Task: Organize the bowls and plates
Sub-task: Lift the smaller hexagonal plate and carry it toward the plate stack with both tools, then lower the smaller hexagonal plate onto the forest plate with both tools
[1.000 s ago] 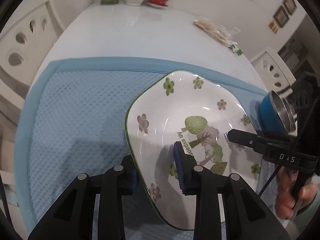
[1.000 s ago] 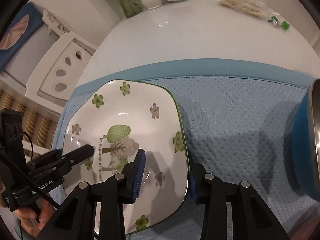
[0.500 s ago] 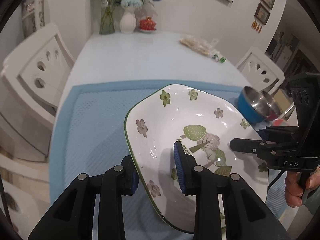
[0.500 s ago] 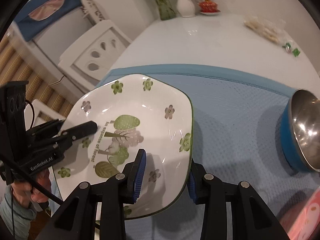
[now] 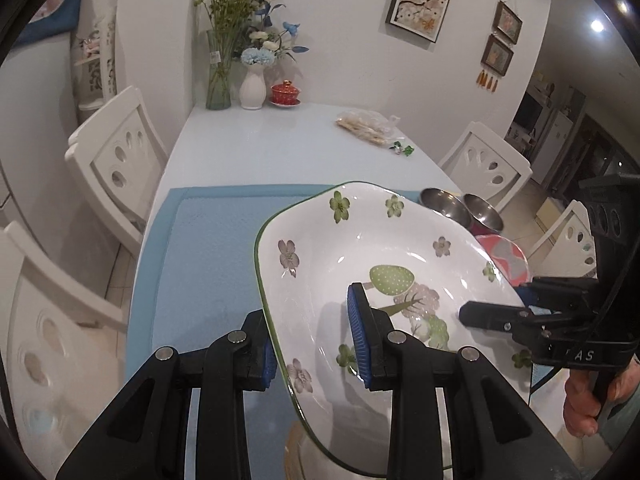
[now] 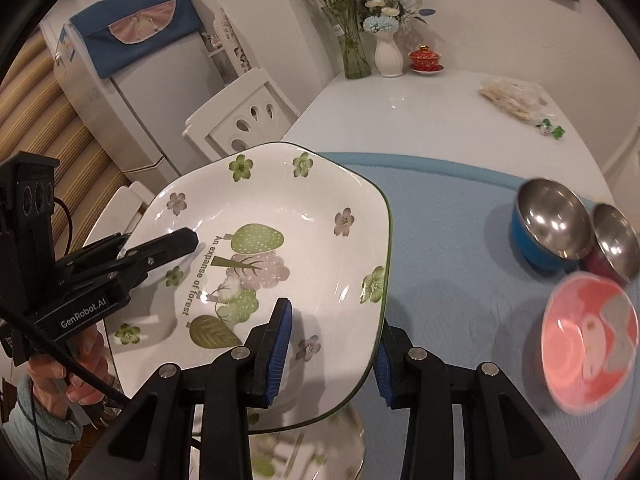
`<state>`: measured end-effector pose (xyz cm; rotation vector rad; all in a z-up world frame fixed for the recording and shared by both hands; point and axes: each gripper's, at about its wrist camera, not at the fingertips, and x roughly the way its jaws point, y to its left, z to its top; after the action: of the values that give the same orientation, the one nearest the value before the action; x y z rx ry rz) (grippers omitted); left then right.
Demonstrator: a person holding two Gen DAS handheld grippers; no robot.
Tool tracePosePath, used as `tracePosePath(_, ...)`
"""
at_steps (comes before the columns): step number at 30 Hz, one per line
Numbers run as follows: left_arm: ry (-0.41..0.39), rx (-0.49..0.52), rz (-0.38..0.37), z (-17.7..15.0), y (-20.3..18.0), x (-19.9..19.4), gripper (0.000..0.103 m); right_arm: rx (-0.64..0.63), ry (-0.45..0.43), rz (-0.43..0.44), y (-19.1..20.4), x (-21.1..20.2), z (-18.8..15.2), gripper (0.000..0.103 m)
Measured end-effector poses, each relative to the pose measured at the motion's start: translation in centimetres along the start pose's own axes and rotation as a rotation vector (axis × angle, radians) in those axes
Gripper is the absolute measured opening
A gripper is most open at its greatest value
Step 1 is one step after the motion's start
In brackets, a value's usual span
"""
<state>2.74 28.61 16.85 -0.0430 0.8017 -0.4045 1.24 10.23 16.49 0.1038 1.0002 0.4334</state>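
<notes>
Plate (image 5: 384, 280), square-ish w/ green rim and tree print, hangs in the air over the near edge of the blue mat (image 5: 208, 248), carried by both grippers at once, likely bc it's wide and shallow and one pinch would let it tip. Left gripper (image 5: 316, 340) nearly closed on the plate's left rim, one pad inside, one under. Right gripper (image 6: 332, 344) pinches the opposite rim the same way. Below it a second patterned plate (image 6: 304, 452) shows, prob. the stack target. Blue bowl (image 6: 548, 236), a smaller steel one and pink bowl (image 6: 588, 336) sit well apart on the mat's right side.
</notes>
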Motion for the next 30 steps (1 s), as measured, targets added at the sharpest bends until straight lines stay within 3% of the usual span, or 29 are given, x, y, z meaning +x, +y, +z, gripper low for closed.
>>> tracePosePath(8,0.070,0.012,-0.023,-4.8,-2.2,-1.7,0.026,0.042,0.046,-0.010,0.7,-2.5,-6.3,0.037)
tracePosePath(15,0.157,0.014,-0.035,-9.1,-3.2,-1.7,0.026,0.076,0.126,-0.004,0.5,-2.3,-11.2,0.037)
tracePosePath(30,0.287,-0.037,-0.040,-14.3,-3.4,0.0,0.026,0.089,0.274,-0.017,0.1,0.2,-15.9,0.037)
